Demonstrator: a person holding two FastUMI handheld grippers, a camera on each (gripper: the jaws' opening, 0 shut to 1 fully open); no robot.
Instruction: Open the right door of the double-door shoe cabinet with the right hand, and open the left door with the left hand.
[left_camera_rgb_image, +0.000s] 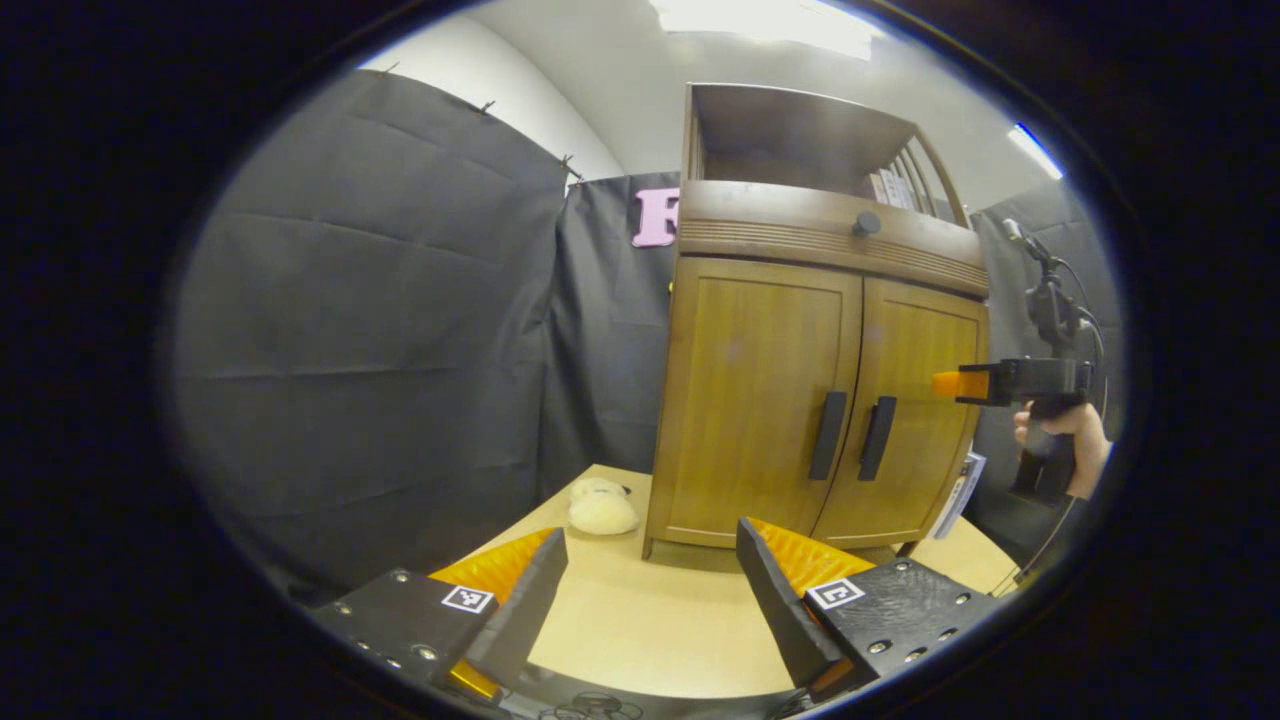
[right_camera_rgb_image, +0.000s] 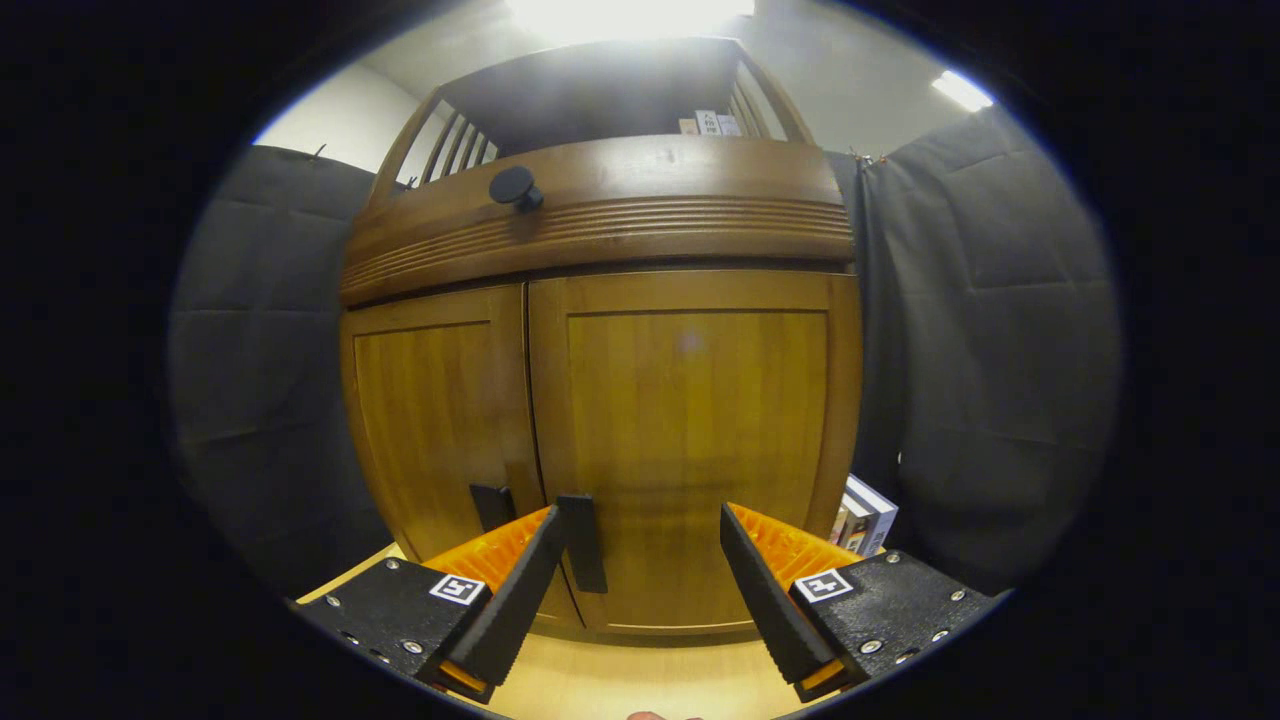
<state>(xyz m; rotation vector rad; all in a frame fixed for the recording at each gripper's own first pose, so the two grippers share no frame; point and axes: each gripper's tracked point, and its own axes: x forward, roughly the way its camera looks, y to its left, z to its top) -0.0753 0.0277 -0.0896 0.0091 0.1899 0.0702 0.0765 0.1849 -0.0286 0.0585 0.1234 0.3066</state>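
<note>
- The left gripper (left_camera_rgb_image: 650, 590) hangs back from the shoe cabinet (left_camera_rgb_image: 815, 400), low over the table (left_camera_rgb_image: 640, 640), its jaws spread wide and holding nothing; I judge it is waiting its turn.
- A pale plush toy (left_camera_rgb_image: 602, 508) lies on the table just beside the cabinet's left foot, clear of the doors' swing as far as I can tell.
- The cabinet stands on the table with both doors closed: two doors, the left door (right_camera_rgb_image: 435, 420) and right door (right_camera_rgb_image: 690, 440), each with one dark upright handle, two in all, side by side at the middle seam.
- One round knob (right_camera_rgb_image: 515, 187) sits on the band above.
- The right gripper (right_camera_rgb_image: 640, 575) is up close, jaws wide and empty, the right door's handle (right_camera_rgb_image: 583, 543) just beside its left finger, likely lining up to grasp.
- Some books (right_camera_rgb_image: 865, 520) stand by the cabinet's right side.
</note>
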